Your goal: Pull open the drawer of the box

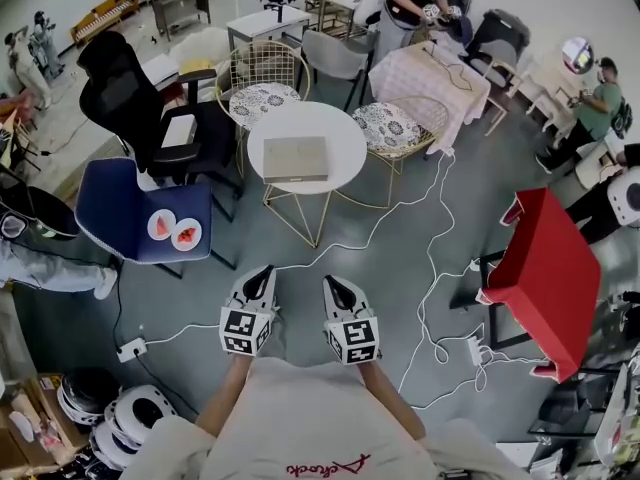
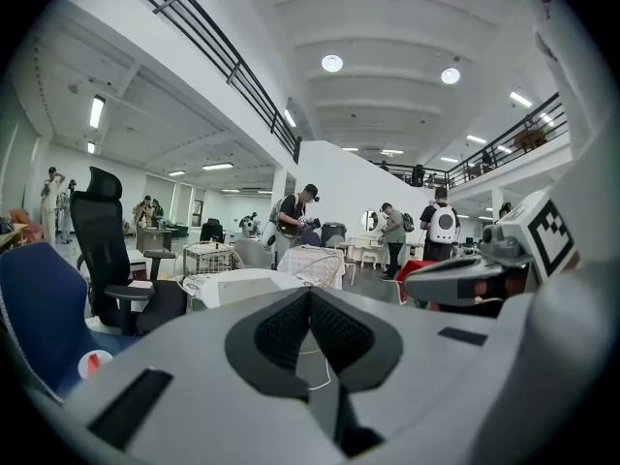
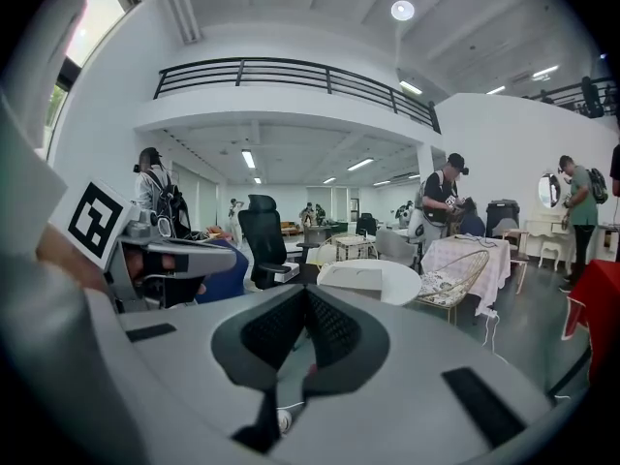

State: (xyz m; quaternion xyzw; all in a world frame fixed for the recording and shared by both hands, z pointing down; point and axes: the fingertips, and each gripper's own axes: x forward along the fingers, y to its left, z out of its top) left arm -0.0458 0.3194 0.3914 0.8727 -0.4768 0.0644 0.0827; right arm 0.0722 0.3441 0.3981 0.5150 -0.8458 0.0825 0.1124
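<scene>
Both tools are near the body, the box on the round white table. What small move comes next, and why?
Probably step toward the round white table and carry the right tool up to the box. Both tools, the left tool too, hang shut over the floor, well short of the table, and touch nothing. Which face carries the drawer cannot be made out from here.

The head camera looked steeply down from above, the round white surface [image 1: 345,133] well ahead at 12 o'clock. Cameras on the left tool [image 1: 262,273] and right tool [image 1: 333,284] faced level toward it, sharing it.
</scene>
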